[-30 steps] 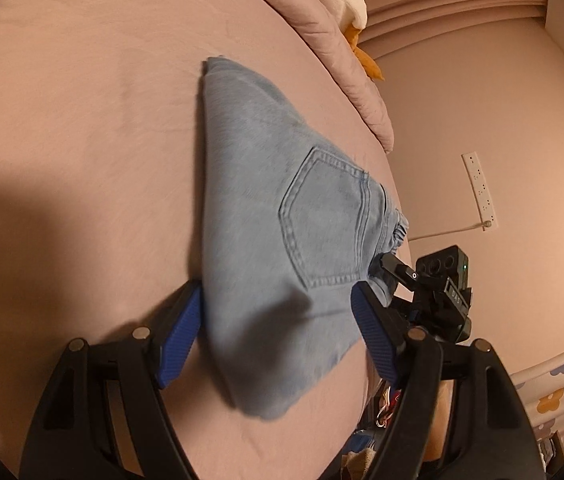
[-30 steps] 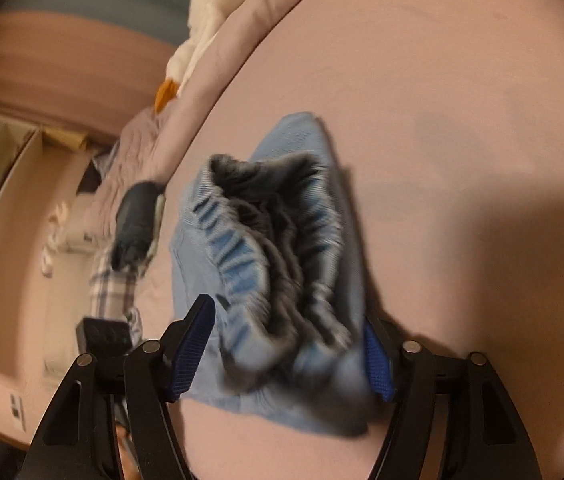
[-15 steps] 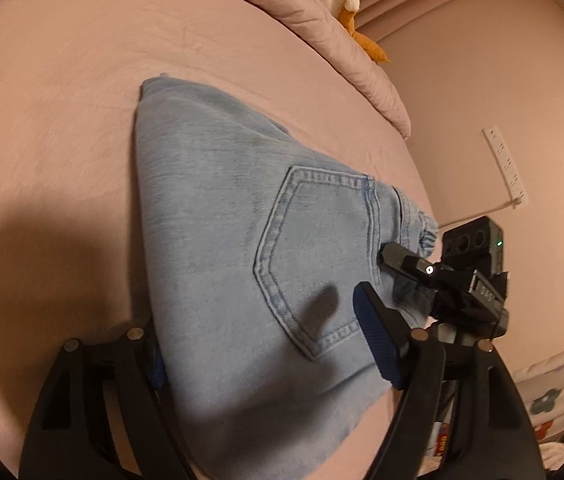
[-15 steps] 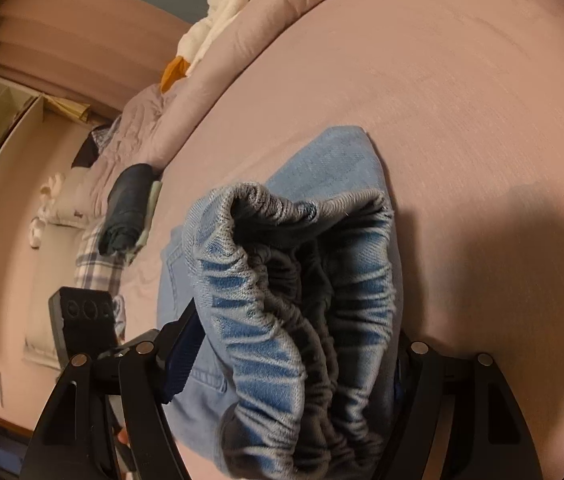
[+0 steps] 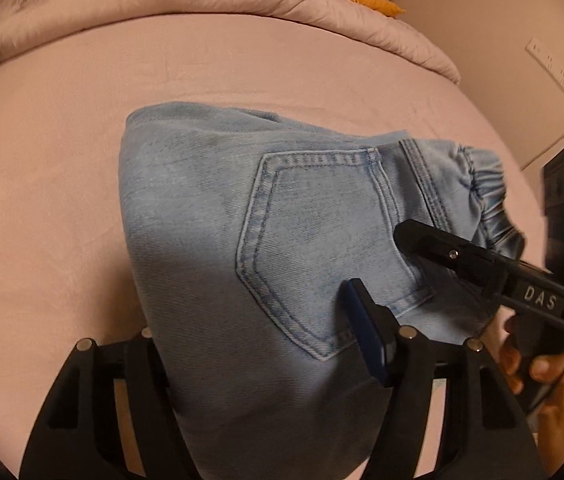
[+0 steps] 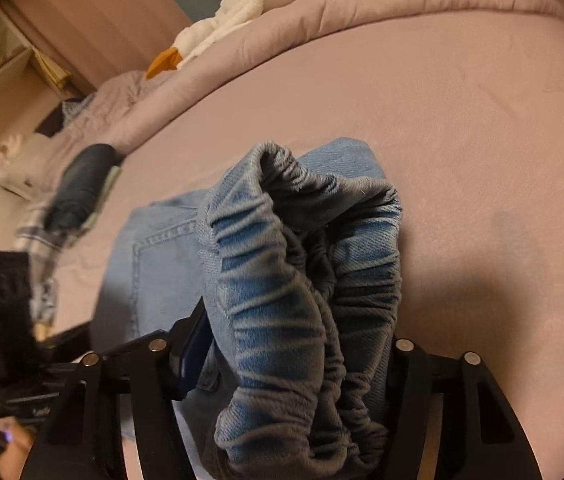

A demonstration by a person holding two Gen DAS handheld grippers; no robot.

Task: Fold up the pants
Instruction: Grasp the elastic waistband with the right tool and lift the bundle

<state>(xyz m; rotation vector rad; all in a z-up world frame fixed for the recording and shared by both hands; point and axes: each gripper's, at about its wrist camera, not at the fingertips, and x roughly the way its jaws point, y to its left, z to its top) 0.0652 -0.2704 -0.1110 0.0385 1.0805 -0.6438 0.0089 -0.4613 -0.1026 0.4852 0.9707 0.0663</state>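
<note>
Light blue denim pants (image 5: 282, 240) lie folded into a compact bundle on the pink bed sheet (image 5: 61, 200), back pocket up. My left gripper (image 5: 253, 344) has its jaws wide apart around the near end of the bundle; only its right blue pad (image 5: 366, 336) shows. My right gripper (image 6: 290, 360) straddles the bunched elastic waistband (image 6: 302, 280), jaws wide apart; it also shows at the right of the left wrist view (image 5: 482, 264). Whether either gripper pinches the cloth is hidden.
A rolled pink duvet (image 5: 241, 0) with a white and orange plush toy (image 6: 249, 12) lies along the far side of the bed. A dark folded garment on plaid cloth (image 6: 77, 192) lies at the left. A wall with a power strip (image 5: 558, 76) stands at the right.
Both grippers have come down and closer to the bundle. The pants now fill more of both views and the bundle lies flatter on the sheet.
</note>
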